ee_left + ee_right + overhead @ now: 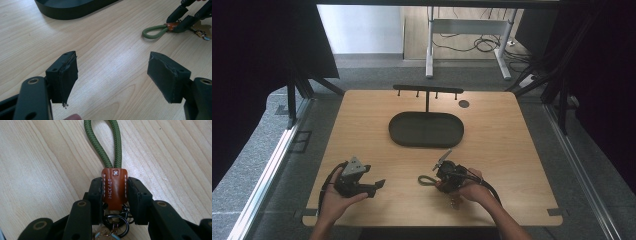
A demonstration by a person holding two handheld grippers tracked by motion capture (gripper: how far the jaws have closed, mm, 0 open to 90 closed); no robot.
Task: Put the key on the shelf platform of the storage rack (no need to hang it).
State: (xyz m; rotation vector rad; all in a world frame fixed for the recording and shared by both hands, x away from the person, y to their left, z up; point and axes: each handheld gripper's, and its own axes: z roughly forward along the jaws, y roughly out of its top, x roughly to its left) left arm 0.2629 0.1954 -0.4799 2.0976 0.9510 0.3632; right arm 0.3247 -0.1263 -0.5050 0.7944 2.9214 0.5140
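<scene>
Your right gripper (115,192) jaws are clamped on the keychain's (114,188) brown leather tab, stamped "HICKAET" I think, near the tray (426,129); left gripper (112,77) gapes empty.

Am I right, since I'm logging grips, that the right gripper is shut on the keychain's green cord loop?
Not quite: the right gripper is shut on the keychain's brown leather tab, not the green cord loop, which lies free beyond the jaws. The right gripper view shows it.
</scene>
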